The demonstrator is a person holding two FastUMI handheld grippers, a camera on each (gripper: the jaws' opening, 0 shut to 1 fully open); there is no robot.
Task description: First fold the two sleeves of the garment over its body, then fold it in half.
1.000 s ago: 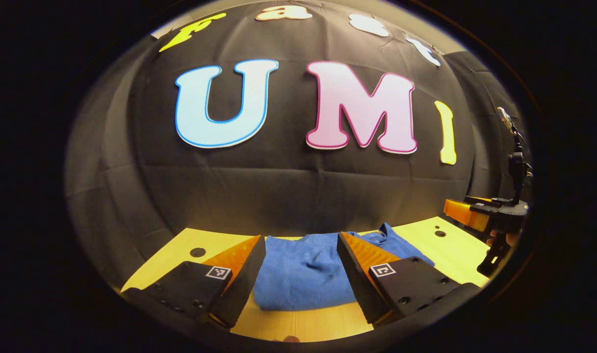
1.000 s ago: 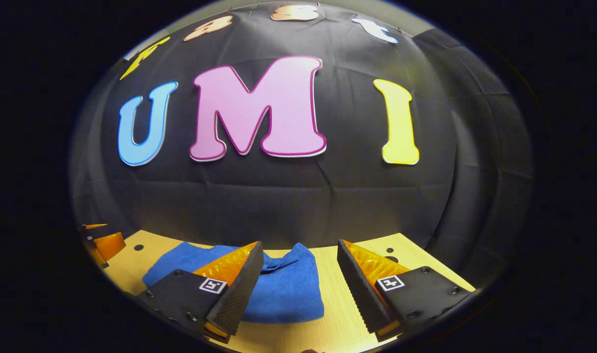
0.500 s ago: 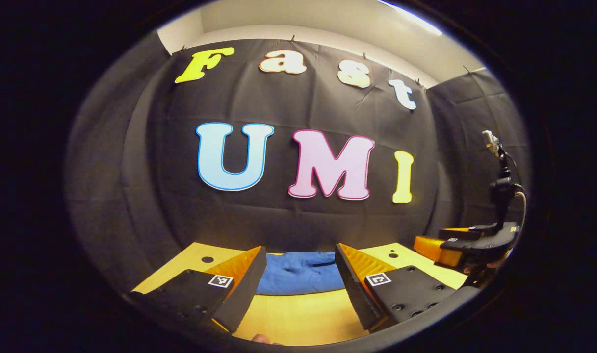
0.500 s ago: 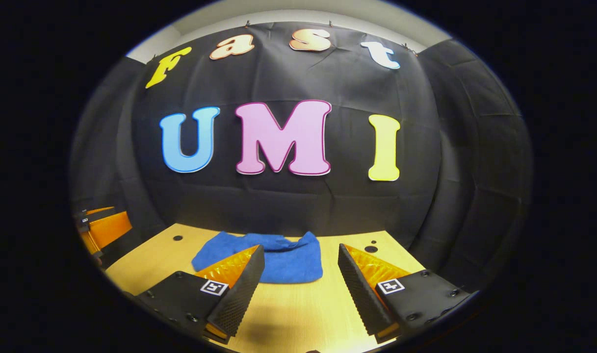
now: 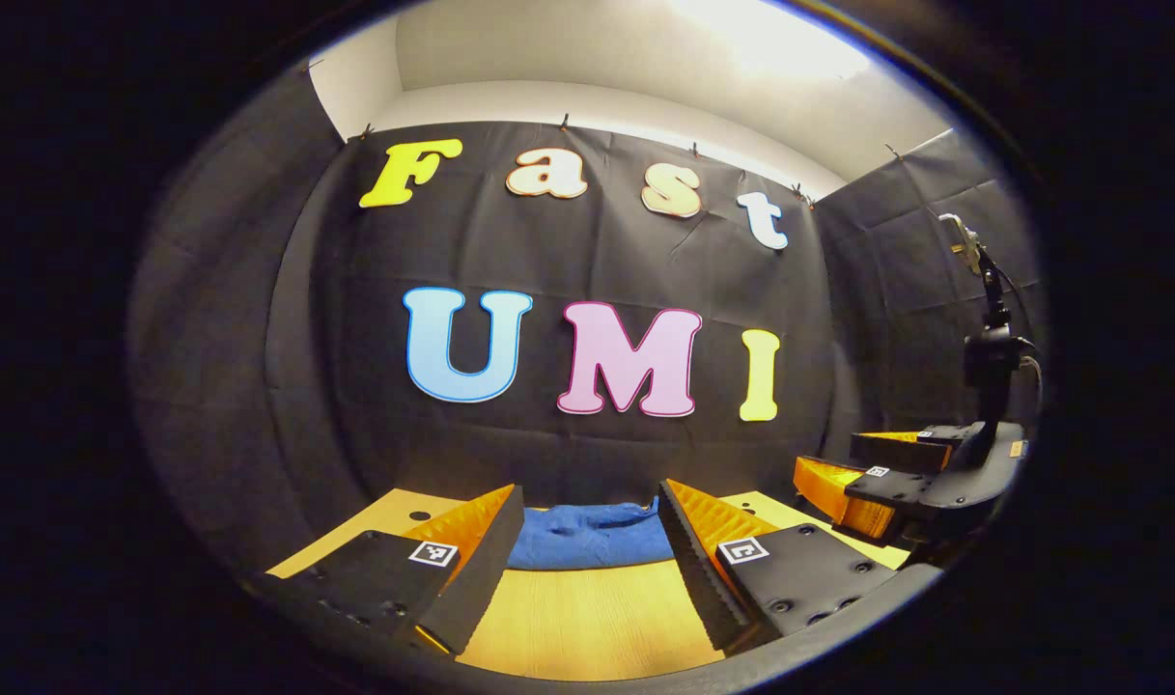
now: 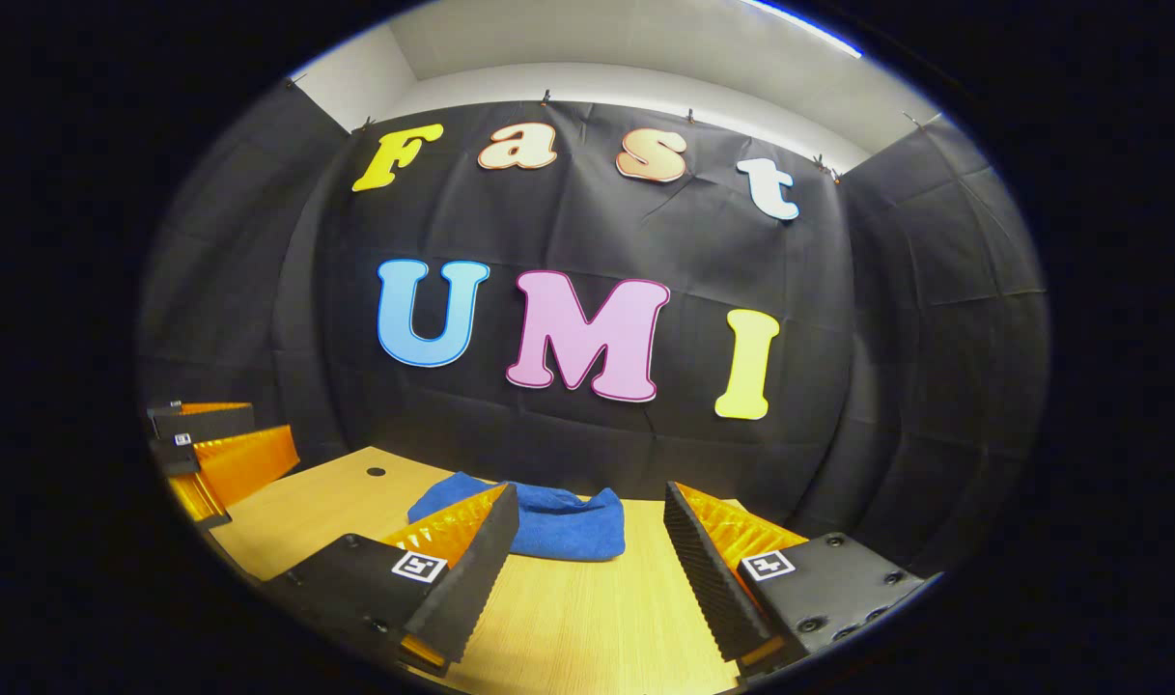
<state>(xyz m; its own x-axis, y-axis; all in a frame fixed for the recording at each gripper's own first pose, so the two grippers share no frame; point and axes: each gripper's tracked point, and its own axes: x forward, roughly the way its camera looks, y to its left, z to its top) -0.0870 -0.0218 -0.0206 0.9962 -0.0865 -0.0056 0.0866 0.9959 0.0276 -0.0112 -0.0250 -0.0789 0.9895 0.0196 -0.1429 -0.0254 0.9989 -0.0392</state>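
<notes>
Garment (image 5: pixel 590 534) is a blue, soft, towel-like knit, folded into a compact flat bundle with a straight near edge and rumpled top; I can't make out separate sleeves. It lies on the wooden table (image 5: pixel 587 618), at the far side close to the black cloth wall.

From my left gripper (image 5: pixel 592 502), the garment sits straight ahead, framed between the two fingers but well beyond the tips, no contact. Jaws spread wide, nothing held.

From my right gripper (image 6: pixel 592 502), the garment (image 6: pixel 539 522) is ahead and off to the left, partly behind the left finger, also clear of the tips. Jaws wide apart, empty.

Both grippers are held above the table, bare wood between them and the bundle.
</notes>
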